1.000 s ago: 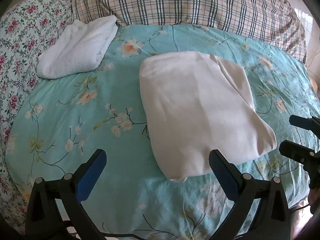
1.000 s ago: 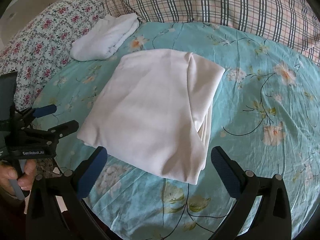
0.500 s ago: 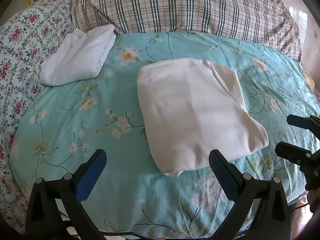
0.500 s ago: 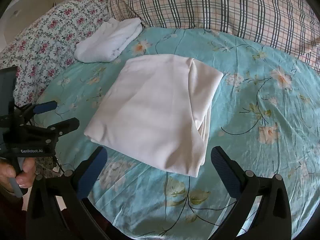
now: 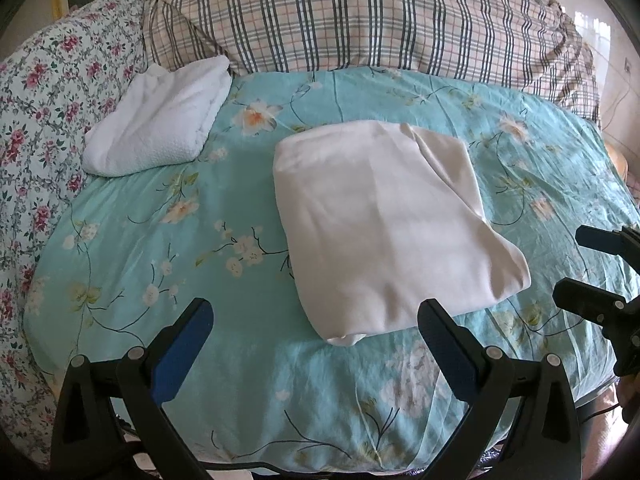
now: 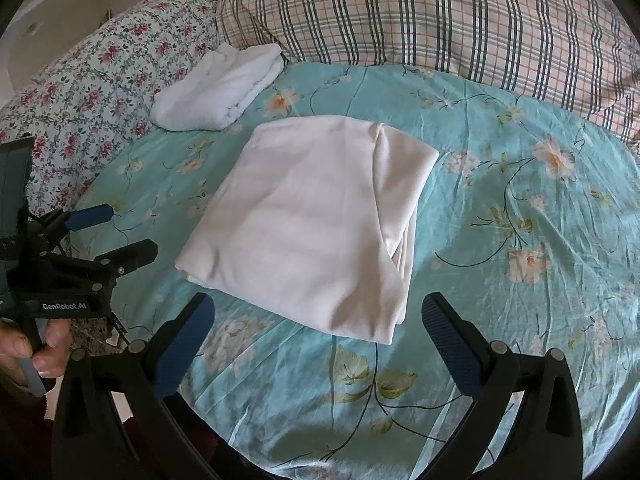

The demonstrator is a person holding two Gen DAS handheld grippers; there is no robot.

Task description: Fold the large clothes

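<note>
Lying folded mid-bed on the teal floral bedspread (image 5: 168, 248): cream garment (image 5: 384, 220), layered edges showing only in right view. Hovering short of its near edge, released and empty: left gripper (image 5: 312, 336), right gripper (image 6: 318, 332). Resting well apart, far-left: white towel (image 6: 218, 88).

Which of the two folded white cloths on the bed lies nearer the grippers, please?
The smooth cream cloth mid-bed lies nearer; the textured white towel sits farther back, against the floral pillow.
</note>
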